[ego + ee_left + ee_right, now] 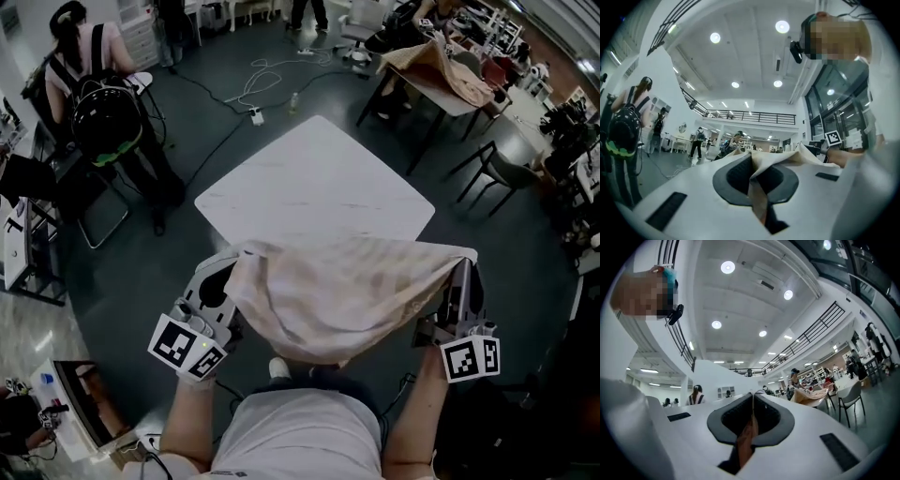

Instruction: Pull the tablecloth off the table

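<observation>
Your left gripper [757,182] and right gripper [751,422] fingers [733,418] pinch tablecloth [337,292] corners. It's light and floppy, so grip the hems.

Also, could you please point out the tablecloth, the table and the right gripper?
tablecloth [337,300], head view, middle of the hanging cloth.
table [319,183], head view, bare top.
right gripper [465,264], head view, at its jaws' tips.
</observation>
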Tool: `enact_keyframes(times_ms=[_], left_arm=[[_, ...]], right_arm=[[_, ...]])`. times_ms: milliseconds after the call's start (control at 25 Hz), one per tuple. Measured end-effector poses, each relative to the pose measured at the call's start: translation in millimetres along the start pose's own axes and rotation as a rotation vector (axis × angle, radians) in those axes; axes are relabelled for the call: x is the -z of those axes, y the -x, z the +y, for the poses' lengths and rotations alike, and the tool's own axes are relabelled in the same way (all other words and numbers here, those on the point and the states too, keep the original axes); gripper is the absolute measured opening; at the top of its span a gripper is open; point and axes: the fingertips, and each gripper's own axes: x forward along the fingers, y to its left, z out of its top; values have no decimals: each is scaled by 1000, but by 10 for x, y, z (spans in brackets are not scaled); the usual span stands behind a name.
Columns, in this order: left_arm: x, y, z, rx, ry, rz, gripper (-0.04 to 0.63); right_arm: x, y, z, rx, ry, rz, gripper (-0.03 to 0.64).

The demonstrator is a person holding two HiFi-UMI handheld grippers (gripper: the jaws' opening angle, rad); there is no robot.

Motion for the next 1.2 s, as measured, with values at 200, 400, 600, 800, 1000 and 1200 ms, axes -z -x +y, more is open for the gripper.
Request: enact_keyframes(times_ms=[200, 400, 600, 800, 1000, 1200], left_arm=[[71, -234, -361, 123, 1, 17, 11], [216, -509, -1002, 211, 8, 46, 11], [302, -752, -1666, 258, 4, 59, 11], [396, -944, -2368, 313, 10, 65, 12], [476, -1115, -3066, 372, -4, 82, 12], [581, -1231, -3652, 448, -60, 105, 11]], right_arm=[[-254, 441, -230, 99, 38, -39, 32], [-549, 1094, -675, 194, 66, -70, 32], [-799, 1654, -1145, 250, 82, -75, 32], [-1104, 2255, -1595, 308, 101, -105, 32], [-1391, 2874, -1980, 383, 109, -143, 32], [-1547, 3416, -2176, 458, 136, -161, 32]])
